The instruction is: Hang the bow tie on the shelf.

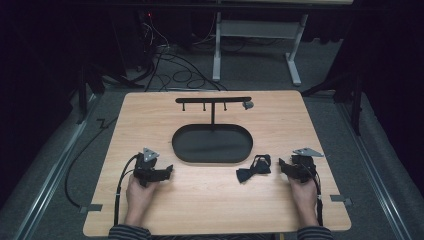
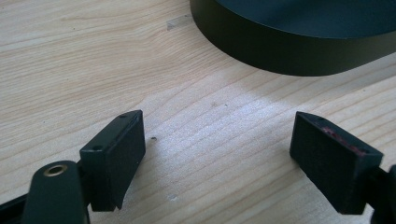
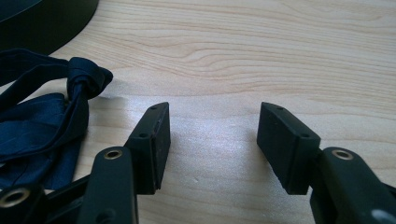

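My left gripper (image 1: 167, 171) rests on the table (image 1: 210, 200), jaws apart, empty — black oval tray (image 1: 212, 143) at its 1 o'clock, rim cut off in the left gripper view. Dark bow tie (image 1: 254, 168) lies just at 9 o'clock of my right gripper (image 1: 283, 165), jaws apart — tie partly cropped in its view.

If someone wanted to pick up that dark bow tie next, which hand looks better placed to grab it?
Probably the right. The right claw sits open just beside the bow tie, which lies on the table by the tray. The left claw, also open, is farther off across the table.
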A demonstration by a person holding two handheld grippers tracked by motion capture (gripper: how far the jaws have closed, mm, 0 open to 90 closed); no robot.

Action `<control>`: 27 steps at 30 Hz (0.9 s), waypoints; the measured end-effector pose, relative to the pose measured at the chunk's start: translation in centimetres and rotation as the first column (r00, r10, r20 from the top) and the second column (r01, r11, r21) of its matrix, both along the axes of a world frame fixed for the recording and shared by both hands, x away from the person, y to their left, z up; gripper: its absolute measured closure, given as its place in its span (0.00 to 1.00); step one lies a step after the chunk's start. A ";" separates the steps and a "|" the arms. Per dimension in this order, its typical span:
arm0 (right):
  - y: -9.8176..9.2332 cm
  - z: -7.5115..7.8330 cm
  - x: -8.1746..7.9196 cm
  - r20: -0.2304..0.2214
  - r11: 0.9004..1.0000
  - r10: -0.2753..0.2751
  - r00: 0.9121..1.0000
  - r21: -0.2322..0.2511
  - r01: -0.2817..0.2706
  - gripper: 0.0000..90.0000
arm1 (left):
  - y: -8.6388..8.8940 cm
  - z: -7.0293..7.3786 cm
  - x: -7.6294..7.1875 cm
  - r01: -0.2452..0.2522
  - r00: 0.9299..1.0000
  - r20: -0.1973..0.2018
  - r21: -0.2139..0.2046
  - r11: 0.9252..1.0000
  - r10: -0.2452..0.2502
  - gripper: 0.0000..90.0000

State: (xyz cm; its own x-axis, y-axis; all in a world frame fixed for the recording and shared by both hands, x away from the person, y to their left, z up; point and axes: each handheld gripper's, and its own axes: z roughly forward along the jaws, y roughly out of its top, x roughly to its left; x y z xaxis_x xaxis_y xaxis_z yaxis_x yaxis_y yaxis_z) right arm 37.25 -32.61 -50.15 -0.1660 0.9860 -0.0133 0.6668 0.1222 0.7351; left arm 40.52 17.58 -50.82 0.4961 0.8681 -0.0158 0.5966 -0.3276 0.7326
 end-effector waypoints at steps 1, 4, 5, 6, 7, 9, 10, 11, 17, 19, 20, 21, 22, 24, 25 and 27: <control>0.0 0.0 0.0 0.002 1.000 0.001 1.000 0.001 -0.001 0.51 | 0.0 0.0 0.0 -0.001 1.000 0.001 0.000 1.000 0.001 0.21; 0.0 0.0 0.0 0.001 1.000 0.004 1.000 0.003 -0.004 0.50 | 0.0 0.0 0.0 -0.001 1.000 0.001 0.000 1.000 0.001 0.21; 0.0 0.0 0.0 0.001 1.000 0.009 1.000 0.005 -0.009 0.48 | 0.0 0.0 0.0 -0.001 1.000 0.001 0.000 1.000 0.001 0.21; 0.0 0.0 0.0 0.001 1.000 0.009 1.000 0.005 -0.009 0.48 | 0.0 0.0 0.0 -0.001 1.000 0.001 0.000 1.000 0.001 0.21; -0.1 0.0 0.0 -0.001 1.000 0.012 1.000 0.010 -0.012 0.48 | 0.0 0.0 0.0 -0.001 1.000 0.002 0.000 1.000 0.001 0.21; -0.2 0.0 0.0 -0.001 1.000 0.011 1.000 0.024 -0.011 0.49 | 0.0 0.0 0.0 -0.001 1.000 0.002 0.000 1.000 0.001 0.21; -0.2 0.0 0.0 -0.001 1.000 0.011 1.000 0.024 -0.011 0.49 | 0.0 0.0 0.0 -0.001 1.000 0.001 0.000 1.000 0.001 0.21; -0.3 0.0 0.0 -0.001 1.000 0.007 1.000 0.028 -0.007 0.50 | 0.0 0.0 0.0 -0.001 1.000 0.001 0.000 1.000 0.001 0.21; -0.7 0.4 -0.6 0.020 0.999 0.011 1.000 0.036 -0.012 0.54 | 0.0 0.0 0.0 -0.001 1.000 0.001 0.000 1.000 0.001 0.21; -0.7 0.6 -0.8 0.022 0.999 0.010 1.000 0.042 -0.011 0.55 | 0.0 0.0 0.0 -0.001 1.000 0.002 -0.001 1.000 0.001 0.21; -0.8 0.7 -0.9 0.023 0.999 0.014 1.000 0.051 -0.015 0.57 | 0.0 0.0 0.0 -0.001 1.000 0.001 -0.001 1.000 0.001 0.21; -0.9 0.8 -1.1 0.023 0.997 0.022 0.999 0.068 -0.024 0.60 | 0.0 0.0 0.0 -0.001 1.000 0.001 -0.001 1.000 0.001 0.21; -0.9 0.9 -1.3 0.018 0.997 0.023 1.000 0.076 -0.024 0.61 | 0.0 0.0 0.0 -0.001 1.000 0.001 -0.001 1.000 0.001 0.21; -0.8 0.9 -1.5 0.025 0.996 0.033 0.999 0.082 -0.035 0.62 | 0.0 0.0 0.0 -0.001 1.000 0.002 -0.001 1.000 0.001 0.21; -0.7 0.9 -1.7 0.025 0.995 0.040 0.999 0.085 -0.042 0.63 | 0.0 0.0 0.0 -0.001 1.000 0.001 -0.001 1.000 0.001 0.21; -0.6 0.9 -1.9 0.031 0.994 0.048 0.998 0.098 -0.051 0.64 | 0.0 0.0 0.0 -0.001 1.000 0.001 -0.001 1.000 0.001 0.21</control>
State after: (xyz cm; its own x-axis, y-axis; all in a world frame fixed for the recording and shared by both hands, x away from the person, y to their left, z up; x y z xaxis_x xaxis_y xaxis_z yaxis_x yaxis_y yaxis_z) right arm 35.32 -33.17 -49.26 -0.2159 0.9733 0.0782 0.6404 0.0807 0.7638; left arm 40.52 17.58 -50.83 0.4954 0.8685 -0.0159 0.5959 -0.3265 0.7337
